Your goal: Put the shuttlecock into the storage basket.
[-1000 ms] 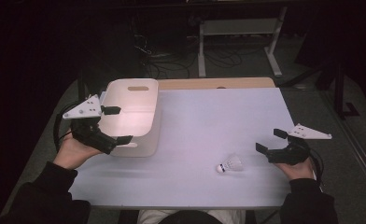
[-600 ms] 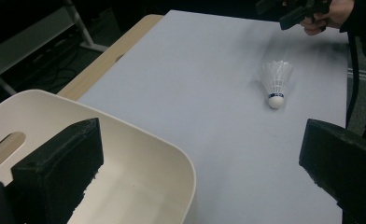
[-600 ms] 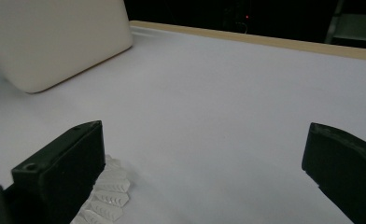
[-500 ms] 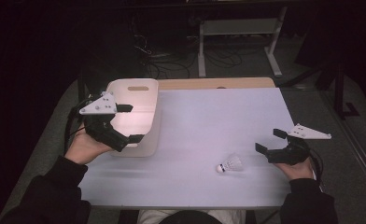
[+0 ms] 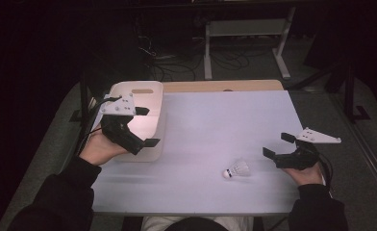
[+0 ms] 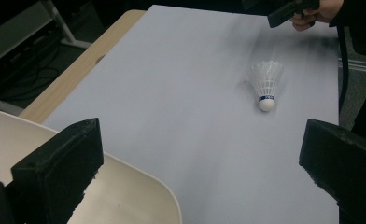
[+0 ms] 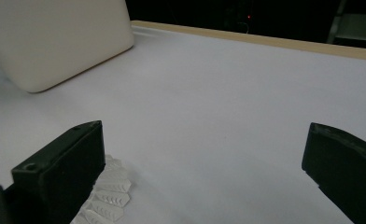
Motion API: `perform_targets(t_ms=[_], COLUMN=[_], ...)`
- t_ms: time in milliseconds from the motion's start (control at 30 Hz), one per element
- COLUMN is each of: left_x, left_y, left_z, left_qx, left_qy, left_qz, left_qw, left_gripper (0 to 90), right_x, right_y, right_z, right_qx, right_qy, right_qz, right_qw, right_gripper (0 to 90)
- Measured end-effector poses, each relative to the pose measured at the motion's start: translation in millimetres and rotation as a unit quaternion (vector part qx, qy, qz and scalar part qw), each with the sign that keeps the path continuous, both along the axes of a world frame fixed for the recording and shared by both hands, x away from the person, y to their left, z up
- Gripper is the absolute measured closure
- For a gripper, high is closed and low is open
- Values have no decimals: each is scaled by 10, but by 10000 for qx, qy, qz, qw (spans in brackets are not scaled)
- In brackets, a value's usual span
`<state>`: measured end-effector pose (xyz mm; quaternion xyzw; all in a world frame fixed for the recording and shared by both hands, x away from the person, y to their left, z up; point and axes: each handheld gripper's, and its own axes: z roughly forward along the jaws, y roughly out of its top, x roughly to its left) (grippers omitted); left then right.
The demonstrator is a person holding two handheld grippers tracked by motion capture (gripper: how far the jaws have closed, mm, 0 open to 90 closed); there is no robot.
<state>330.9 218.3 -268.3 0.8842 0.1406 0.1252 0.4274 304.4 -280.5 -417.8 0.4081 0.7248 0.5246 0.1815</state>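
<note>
White feathers and a round cork nose with a blue band mark the small shuttlecock (image 5: 237, 170) lying on its side on the pale lilac table (image 5: 215, 120), toward your right near edge. Its cork end points to your left and a little toward you, and the feather skirt flares to your right, so its long axis runs roughly across the table toward your right gripper (image 5: 279, 146). That gripper sits just beside the skirt, its jaws spread wide and holding nothing; in the right gripper view the feathers (image 7: 107, 196) lie right against the near jaw. Your left gripper (image 5: 148, 126) hovers over the cream-coloured plastic rectangular tray (image 5: 143, 91) at the table's left side, also wide open and empty, well apart from the shuttlecock, though its own camera looks straight across at it (image 6: 266, 86). Your right hand is clearly the nearer one. I judge a short reach leftward, with the jaws turned to close across the skirt or cork, would do it.
</note>
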Motion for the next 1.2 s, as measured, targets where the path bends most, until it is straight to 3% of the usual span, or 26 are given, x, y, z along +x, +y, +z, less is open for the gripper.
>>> perform_targets(t_ms=[100,367,467,633,1067,1200], left_x=[10,78,95,120,187,196], left_y=[-54,-201,-277,-412,-753,-848], left_z=[-11,-2,-8,5,-44,-74], left_qx=[104,74,263,250,426,579], left_qy=[20,159,177,251,435,451], left_qz=[-41,-105,-126,-245,-515,-568], left_qw=[9999,9998,9994,9991,9968,9957], left_gripper=[0,0,0,0,0,0], right_x=[5,3,5,4,4,5], right_y=[2,4,2,2,1,-1], right_z=[-4,-1,-2,0,2,2], right_qx=[-8,4,9,19,39,43], right_qy=[15,11,6,-2,-20,-30], right_qz=[12,36,44,53,71,77], right_qw=[10000,10000,10000,10000,10000,10000], right_gripper=[0,0,0,0,0,0])
